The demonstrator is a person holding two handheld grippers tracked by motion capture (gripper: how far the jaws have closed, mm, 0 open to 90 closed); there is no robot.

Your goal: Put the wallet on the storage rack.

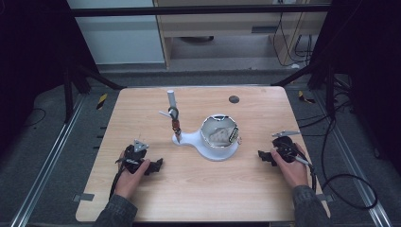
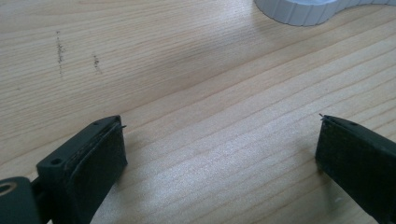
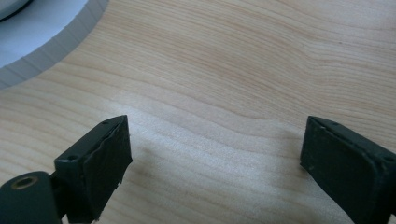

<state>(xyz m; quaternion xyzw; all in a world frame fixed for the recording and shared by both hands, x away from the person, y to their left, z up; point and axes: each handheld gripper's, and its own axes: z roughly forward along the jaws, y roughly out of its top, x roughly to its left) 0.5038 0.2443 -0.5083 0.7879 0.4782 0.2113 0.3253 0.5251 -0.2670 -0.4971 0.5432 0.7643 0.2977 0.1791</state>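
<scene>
- Stand base (image 1: 201, 143), white, is the piece everything centres on: I count one, lying flat on the middle of my table (image 1: 198, 189), roughly midway between my two hands, with a narrow end to the left and a round end to the right. Its ribbed white edge also shows at the top of the left gripper view (image 2: 303, 11) and at the top-left corner of the right gripper view (image 3: 51, 51).
- One wooden table, pale, carrying all of it.
- One bowl (image 1: 219, 131), shiny and round, sits on the round end of the base. Something pale and crumpled lies inside it; I cannot tell what it is. A small dark and yellowish bit hangs at its right rim, too small for me to identify.
- One upright post (image 1: 174, 116) rises from the narrow end of the base, white at the top, with a dark ring and an orange-brown piece lower down.
- Two tongs, one in each hand. My left gripper (image 1: 156, 165) rests low on the table, left of the base and well apart from it; in its own view (image 2: 219, 154) the jaws are spread wide with only bare wood between them.
- My right gripper (image 1: 261, 156) rests on the table to the right of the bowl, apart from it; its jaws (image 3: 215, 154) are likewise spread, pinching nothing.
- One small dark disc (image 1: 233, 99) lies near the far edge of the table.
</scene>
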